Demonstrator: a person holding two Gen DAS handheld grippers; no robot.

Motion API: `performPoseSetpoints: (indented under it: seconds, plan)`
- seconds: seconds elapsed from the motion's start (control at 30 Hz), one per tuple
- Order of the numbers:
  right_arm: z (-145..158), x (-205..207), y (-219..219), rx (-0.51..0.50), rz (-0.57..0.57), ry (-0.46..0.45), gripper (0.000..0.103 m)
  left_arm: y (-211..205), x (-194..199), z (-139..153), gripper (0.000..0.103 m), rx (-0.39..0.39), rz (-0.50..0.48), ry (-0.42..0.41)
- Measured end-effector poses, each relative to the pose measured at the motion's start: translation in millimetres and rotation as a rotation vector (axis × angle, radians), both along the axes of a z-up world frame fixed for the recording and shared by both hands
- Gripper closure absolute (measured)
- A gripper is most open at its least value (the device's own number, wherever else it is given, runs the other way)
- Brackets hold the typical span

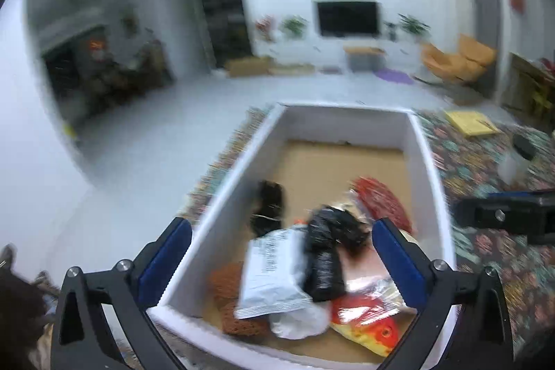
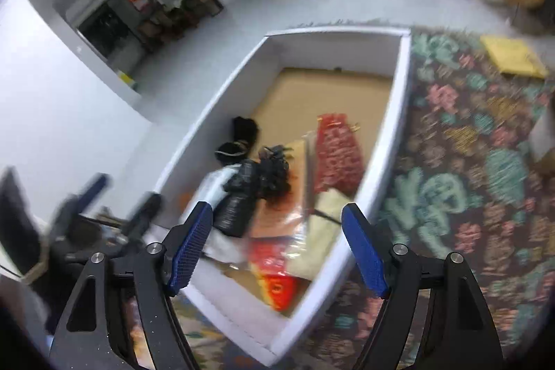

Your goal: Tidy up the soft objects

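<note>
A white open box (image 1: pixel 229 175) (image 2: pixel 388 141) with a cardboard floor stands on a patterned cloth. Its near end holds several soft things: a white pouch (image 1: pixel 270 273), a black wrapped bundle (image 1: pixel 326 252) (image 2: pixel 239 203), a red mesh piece (image 1: pixel 381 200) (image 2: pixel 334 155), a black furry item (image 1: pixel 269 207) (image 2: pixel 242 134), a brown scrubber (image 1: pixel 230 297), a red and yellow fish toy (image 1: pixel 367 325) (image 2: pixel 277 283). My left gripper (image 1: pixel 282 259) is open and empty above the box's near end. My right gripper (image 2: pixel 277 248) is open and empty above the near end too.
The patterned cloth (image 2: pixel 468 162) spreads to the right of the box. A yellow cloth (image 1: pixel 468 122) (image 2: pixel 510 56) lies at its far right. The right gripper's body (image 1: pixel 506 214) shows at the right of the left view. The left gripper (image 2: pixel 93 214) shows at the left of the right view.
</note>
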State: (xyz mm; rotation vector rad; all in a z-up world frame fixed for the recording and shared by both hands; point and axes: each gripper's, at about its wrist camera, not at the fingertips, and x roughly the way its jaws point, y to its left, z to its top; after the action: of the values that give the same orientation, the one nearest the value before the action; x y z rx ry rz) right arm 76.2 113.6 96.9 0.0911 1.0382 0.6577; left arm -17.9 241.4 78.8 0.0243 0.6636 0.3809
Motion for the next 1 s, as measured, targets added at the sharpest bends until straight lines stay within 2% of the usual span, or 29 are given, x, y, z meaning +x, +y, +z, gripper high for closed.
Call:
performPoseSetpoints:
  seconds: [0.03, 0.13, 0.27, 0.33, 0.53, 0.8, 1.0]
  plan:
    - [2, -4, 2, -0.041, -0.003, -0.024, 0.022, 0, -5, 0, 0.000, -0.003, 0.031, -0.004]
    - [6, -17, 7, -0.158, -0.006, -0.090, 0.022, 9, -13, -7, 0.000, -0.106, -0.003, 0.039]
    - [6, -30, 13, -0.228, -0.007, -0.131, 0.022, 15, -17, -19, 0.000, -0.123, 0.064, 0.075]
    - [7, -34, 15, -0.249, -0.005, -0.147, 0.022, 18, -20, -22, 0.000, -0.139, 0.081, 0.080]
    - [6, -44, 27, -0.314, 0.013, -0.211, 0.022, 25, -25, -24, 0.000, -0.124, 0.112, 0.087]
    - [4, -50, 33, -0.339, 0.028, -0.233, 0.022, 27, -28, -21, 0.000, -0.128, 0.121, 0.081]
    - [2, -51, 33, -0.334, 0.027, -0.231, 0.022, 32, -32, -22, 0.000, -0.202, 0.113, 0.074]
